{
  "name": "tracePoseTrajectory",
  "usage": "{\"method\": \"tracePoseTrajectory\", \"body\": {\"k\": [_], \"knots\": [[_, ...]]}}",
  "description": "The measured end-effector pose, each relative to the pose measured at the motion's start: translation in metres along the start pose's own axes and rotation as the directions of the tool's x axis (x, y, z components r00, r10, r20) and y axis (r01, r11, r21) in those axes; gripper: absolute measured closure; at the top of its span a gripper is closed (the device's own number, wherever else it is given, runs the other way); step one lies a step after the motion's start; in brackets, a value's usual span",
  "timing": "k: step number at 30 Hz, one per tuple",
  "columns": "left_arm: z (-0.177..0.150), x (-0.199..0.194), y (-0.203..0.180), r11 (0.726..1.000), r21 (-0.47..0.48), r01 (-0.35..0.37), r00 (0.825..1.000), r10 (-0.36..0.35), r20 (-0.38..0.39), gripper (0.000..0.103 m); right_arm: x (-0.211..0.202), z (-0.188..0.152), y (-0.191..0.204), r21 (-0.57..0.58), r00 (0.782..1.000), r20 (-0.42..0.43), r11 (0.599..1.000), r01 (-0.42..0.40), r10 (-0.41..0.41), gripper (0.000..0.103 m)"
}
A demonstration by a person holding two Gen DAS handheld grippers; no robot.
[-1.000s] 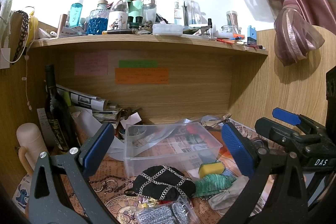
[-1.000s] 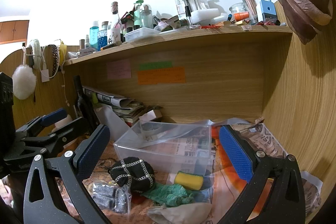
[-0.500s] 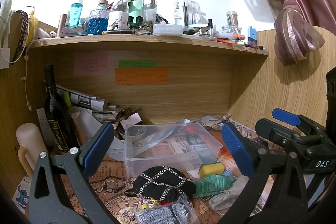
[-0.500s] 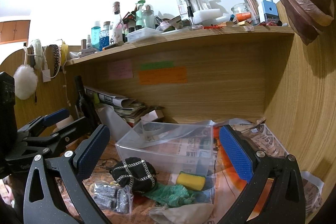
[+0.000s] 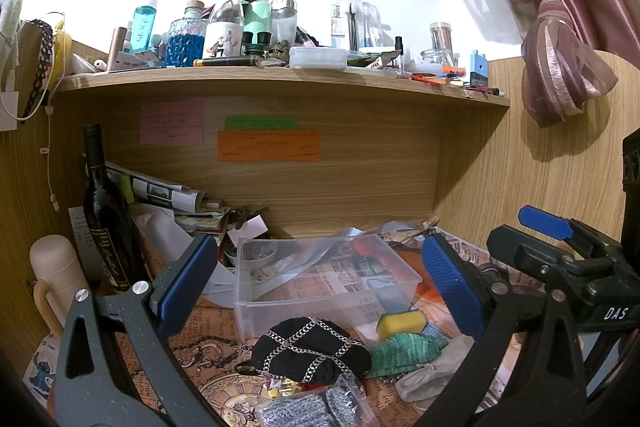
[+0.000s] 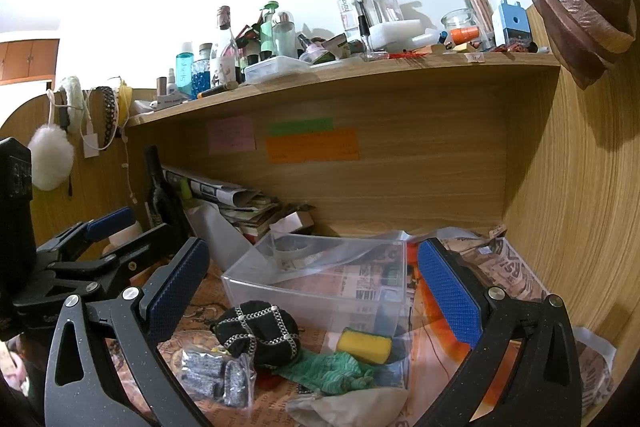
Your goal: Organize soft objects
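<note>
A wooden desk (image 5: 192, 343) sits in an alcove under a cluttered shelf (image 5: 280, 79), its top covered in printed paper. Near the middle of the desk stands a clear plastic bin (image 5: 324, 283), open at the top, with only a loose plastic sheet draped into it. Two hand-held grippers hover above the desk's front edge, the left gripper (image 5: 316, 287) and the right gripper (image 6: 312, 287), each with its blue-padded fingers spread wide and holding nothing. The soft things lie in a heap just in front of the bin, toward the front edge: a black pouch (image 5: 312, 351) crossed with silver chains, a green cloth (image 5: 400, 351) touching its right side, a pale cloth (image 6: 348, 407) nearest the front edge, and a yellow sponge (image 5: 400, 323) resting against the bin's front right corner. A clear bag of grey scrubbers (image 6: 216, 375) lies at the pouch's front left. A dark wine bottle (image 5: 104, 223) stands upright at the desk's back left.
</note>
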State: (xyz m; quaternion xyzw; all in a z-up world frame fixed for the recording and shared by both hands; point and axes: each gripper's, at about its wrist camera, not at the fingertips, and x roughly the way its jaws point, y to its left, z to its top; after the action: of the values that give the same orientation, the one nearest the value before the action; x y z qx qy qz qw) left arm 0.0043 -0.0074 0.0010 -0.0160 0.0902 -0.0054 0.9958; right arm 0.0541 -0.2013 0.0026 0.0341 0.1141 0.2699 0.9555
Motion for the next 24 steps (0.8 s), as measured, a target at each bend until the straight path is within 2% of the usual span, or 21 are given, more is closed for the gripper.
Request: {"method": "tracePoseTrajectory", "body": {"k": [19,24], "knots": [[0.0012,0.0029,-0.0054,1.000,0.001,0.001,1.000,-0.001,0.003,0.000,-0.0003,-0.0016,-0.0028,-0.001,1.000,-0.001,1.000,-0.003,0.003,0.000],[-0.0018,0.0097,-0.0054,1.000,-0.001,0.007,0.999,-0.007,-0.032,0.000,-0.0005,-0.0037,0.0005,0.001,1.000,-0.010,1.000,0.013,-0.013,0.000]]}}
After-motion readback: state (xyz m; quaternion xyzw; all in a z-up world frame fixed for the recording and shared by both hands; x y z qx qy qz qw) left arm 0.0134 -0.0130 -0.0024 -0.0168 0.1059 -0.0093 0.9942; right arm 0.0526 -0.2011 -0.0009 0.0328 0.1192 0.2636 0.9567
